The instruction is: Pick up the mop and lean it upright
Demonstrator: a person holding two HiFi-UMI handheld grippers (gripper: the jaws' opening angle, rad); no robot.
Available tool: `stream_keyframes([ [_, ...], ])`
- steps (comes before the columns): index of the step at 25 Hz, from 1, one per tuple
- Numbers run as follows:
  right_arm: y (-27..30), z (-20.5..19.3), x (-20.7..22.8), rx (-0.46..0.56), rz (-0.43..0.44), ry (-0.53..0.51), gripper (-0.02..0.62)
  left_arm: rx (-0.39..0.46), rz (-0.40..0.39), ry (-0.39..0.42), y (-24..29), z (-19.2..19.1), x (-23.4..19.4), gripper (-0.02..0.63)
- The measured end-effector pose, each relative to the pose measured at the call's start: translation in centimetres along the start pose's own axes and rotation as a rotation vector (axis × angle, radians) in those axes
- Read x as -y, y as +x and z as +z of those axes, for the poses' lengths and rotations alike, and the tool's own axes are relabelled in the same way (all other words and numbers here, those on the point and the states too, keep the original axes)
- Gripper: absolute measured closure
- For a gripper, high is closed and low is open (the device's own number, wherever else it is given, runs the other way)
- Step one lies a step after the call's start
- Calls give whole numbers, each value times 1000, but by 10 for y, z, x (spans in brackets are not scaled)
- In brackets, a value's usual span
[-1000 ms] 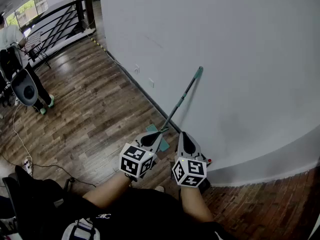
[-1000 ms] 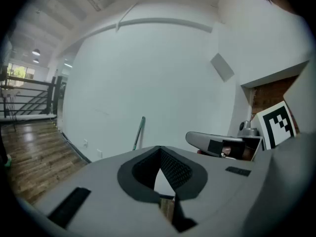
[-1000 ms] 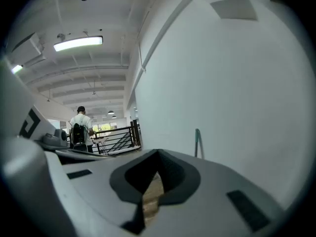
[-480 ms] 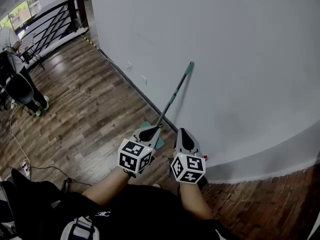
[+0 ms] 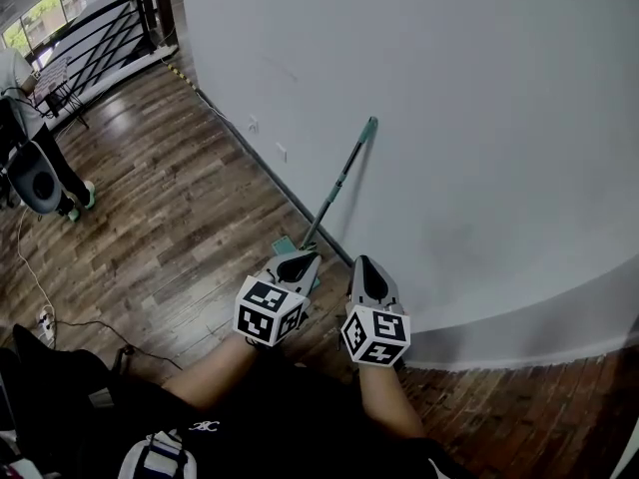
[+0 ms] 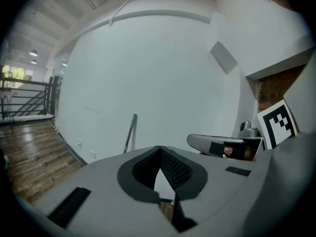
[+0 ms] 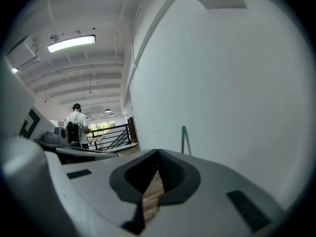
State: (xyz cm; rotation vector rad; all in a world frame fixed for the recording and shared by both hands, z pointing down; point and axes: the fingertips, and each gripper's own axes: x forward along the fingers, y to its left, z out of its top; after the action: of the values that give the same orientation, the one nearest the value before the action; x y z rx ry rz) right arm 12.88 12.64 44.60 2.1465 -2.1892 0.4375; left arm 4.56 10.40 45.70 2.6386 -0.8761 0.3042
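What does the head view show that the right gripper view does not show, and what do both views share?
Only the head view shows the teal mop head resting on the wooden floor, and two small white plates low on the wall. Only the right gripper view shows the ceiling light and, from close by, the right gripper with its jaws closed and nothing between them. Both views show the mop handle leaning against the white wall, and the black railing further back.
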Motion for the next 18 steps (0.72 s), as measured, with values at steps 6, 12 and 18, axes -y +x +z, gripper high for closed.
stream_keyframes([
  [6, 29, 1, 21, 3, -19, 9, 581, -1, -2, 1, 31, 6, -15, 609],
  [12, 89, 15, 44, 33, -80, -3, 581, -4, -50, -15, 89, 21, -57, 609],
  [18, 163, 41, 57, 8, -113, -3, 581, 37, -98, -18, 139, 70, -101, 609],
])
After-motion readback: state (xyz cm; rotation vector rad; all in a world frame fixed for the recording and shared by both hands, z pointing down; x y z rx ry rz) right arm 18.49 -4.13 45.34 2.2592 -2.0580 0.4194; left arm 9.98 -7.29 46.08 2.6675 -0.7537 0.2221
